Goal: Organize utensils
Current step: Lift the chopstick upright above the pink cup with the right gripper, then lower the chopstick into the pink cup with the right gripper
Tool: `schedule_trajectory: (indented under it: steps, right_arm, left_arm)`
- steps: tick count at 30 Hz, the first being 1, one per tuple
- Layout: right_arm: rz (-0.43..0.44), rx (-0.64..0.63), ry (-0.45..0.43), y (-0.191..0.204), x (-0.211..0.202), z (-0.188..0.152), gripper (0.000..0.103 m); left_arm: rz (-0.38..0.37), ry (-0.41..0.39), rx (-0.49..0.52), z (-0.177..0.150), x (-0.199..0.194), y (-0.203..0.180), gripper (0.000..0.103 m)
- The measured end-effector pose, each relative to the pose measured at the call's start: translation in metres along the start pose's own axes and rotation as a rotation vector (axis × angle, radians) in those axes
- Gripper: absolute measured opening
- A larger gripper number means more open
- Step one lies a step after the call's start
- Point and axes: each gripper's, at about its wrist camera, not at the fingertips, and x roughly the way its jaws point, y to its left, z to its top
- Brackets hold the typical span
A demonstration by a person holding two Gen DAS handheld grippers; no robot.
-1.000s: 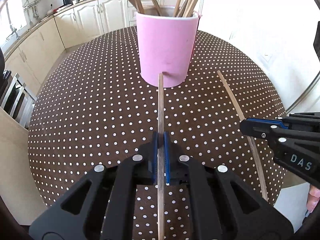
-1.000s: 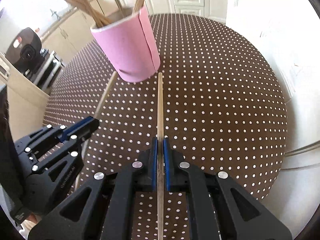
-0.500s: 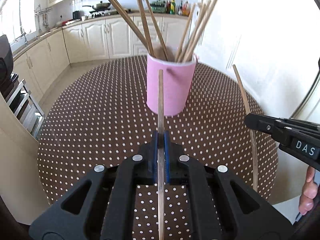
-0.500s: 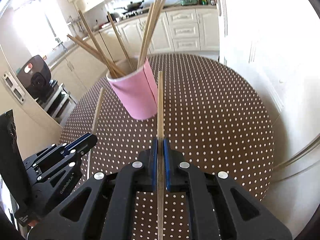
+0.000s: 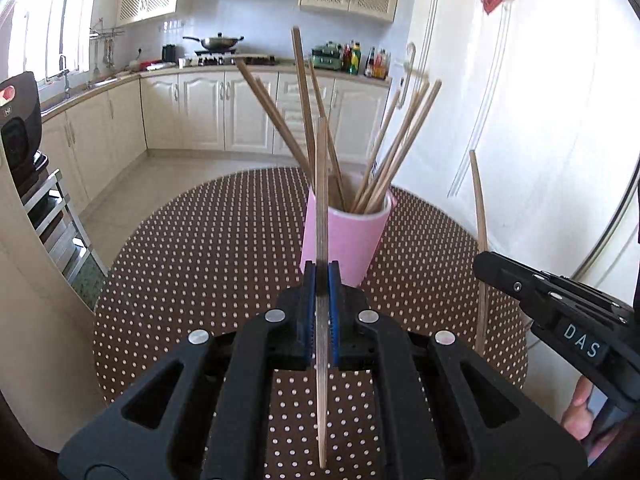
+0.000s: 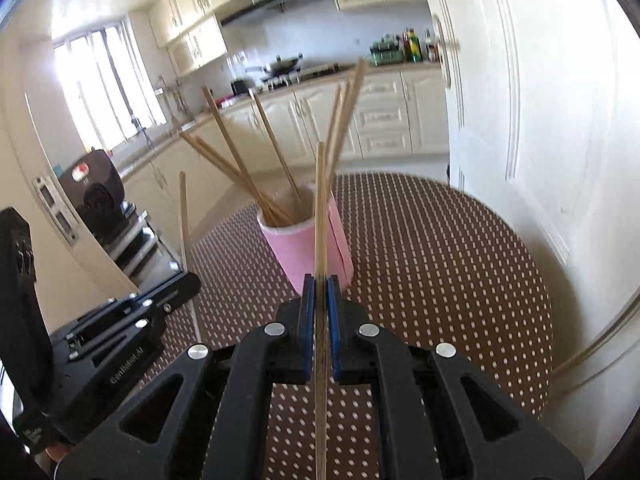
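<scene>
Both claws are clenched, each on its own thin wooden chopstick. Left gripper (image 5: pixel 322 276) pinches one long wooden chopstick (image 5: pixel 321 200) between its blue pads, the stick pointing away toward the pink cylindrical holder (image 5: pixel 348 236). Right gripper (image 6: pixel 320 288) clamps a second wooden chopstick (image 6: pixel 320 216) the same way. That holder stands at the far middle of the round brown white-dotted table (image 5: pixel 208 248), already bristling with more wooden chopsticks (image 5: pixel 384 152) leaning outward.
</scene>
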Motion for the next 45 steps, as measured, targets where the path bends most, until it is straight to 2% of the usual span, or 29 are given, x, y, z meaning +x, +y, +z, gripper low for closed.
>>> schedule_trajectory:
  steps: [5, 10, 23, 36, 45]
  right_arm:
    - [-0.011, 0.014, -0.129, 0.008, -0.016, 0.01, 0.005]
    - [0.002, 0.035, -0.203, 0.01, -0.024, 0.019, 0.005]
    - [0.0, 0.094, -0.282, 0.009, -0.021, 0.038, 0.005]
    - [-0.033, 0.081, -0.457, 0.02, -0.023, 0.063, 0.005]
    - [-0.023, 0.102, -0.518, 0.011, -0.009, 0.082, 0.005]
  left_arm:
    - [-0.005, -0.036, -0.017, 0.009, -0.005, 0.001, 0.007]
    - [-0.009, -0.064, -0.02, 0.018, -0.008, 0.0, 0.007]
    - [-0.028, -0.17, 0.006, 0.044, -0.025, -0.011, 0.007]
    - [-0.042, -0.278, 0.0, 0.076, -0.034, -0.017, 0.007]
    - [-0.007, -0.326, -0.022, 0.099, -0.024, -0.019, 0.007]
